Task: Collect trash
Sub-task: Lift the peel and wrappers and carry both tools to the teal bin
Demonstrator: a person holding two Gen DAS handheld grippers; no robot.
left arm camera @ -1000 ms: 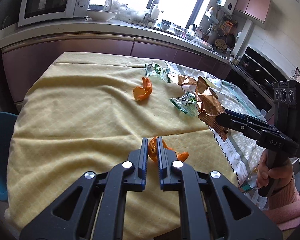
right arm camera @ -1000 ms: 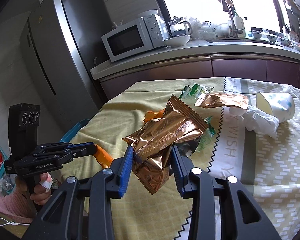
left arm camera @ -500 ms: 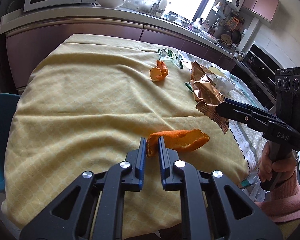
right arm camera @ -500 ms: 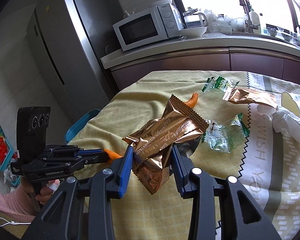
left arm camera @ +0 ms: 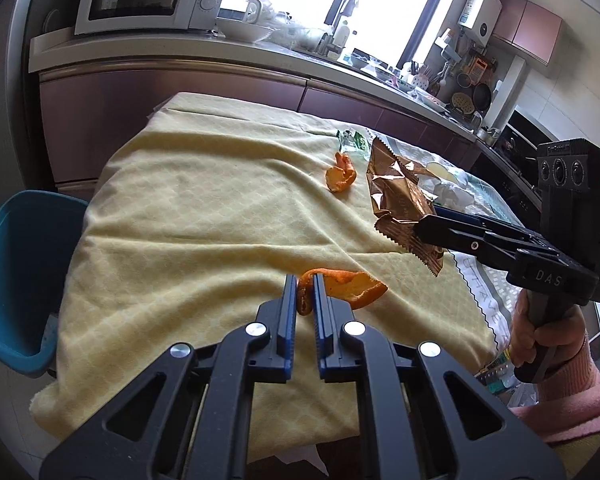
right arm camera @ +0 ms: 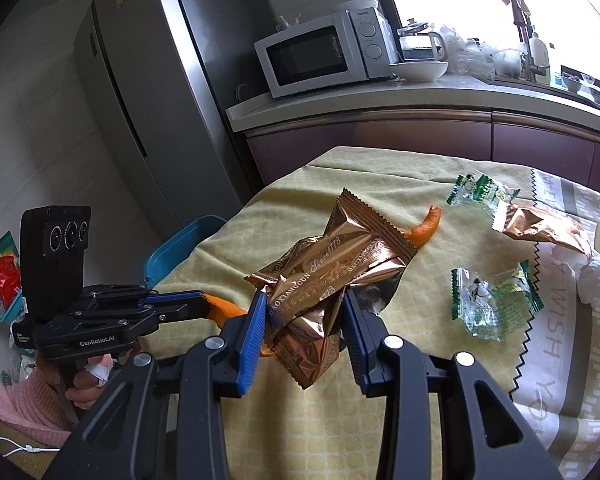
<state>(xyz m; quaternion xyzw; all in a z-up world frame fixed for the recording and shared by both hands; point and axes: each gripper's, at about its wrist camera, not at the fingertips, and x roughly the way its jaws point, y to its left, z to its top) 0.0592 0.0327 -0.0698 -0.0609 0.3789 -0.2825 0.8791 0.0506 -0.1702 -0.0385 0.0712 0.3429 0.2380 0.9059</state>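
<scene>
My left gripper (left arm camera: pixel 302 280) pinches a curled strip of orange peel (left arm camera: pixel 348 286) just above the yellow tablecloth (left arm camera: pixel 200 220); its jaws are closing on it. In the right wrist view the left gripper (right arm camera: pixel 204 300) and its peel (right arm camera: pixel 224 308) show at the table's left edge. My right gripper (right arm camera: pixel 305 294) is shut on a crumpled bronze snack wrapper (right arm camera: pixel 340 256), held above the cloth. From the left wrist view the right gripper (left arm camera: pixel 424 228) and wrapper (left arm camera: pixel 396 196) hang to the right. A second orange peel (left arm camera: pixel 340 176) lies further back.
A blue bin (left arm camera: pixel 12 264) stands beside the table's left edge. Two green wrappers (right arm camera: pixel 480 192) (right arm camera: pixel 496 300), another bronze wrapper (right arm camera: pixel 544 228) and a white tissue (right arm camera: pixel 596 276) lie on the cloth. Counter, microwave (right arm camera: pixel 312 56) and fridge stand behind.
Both grippers have carried their loads leftward over the table, toward the edge by the blue bin, which now shows more. The grips on peel and wrapper are unchanged.
</scene>
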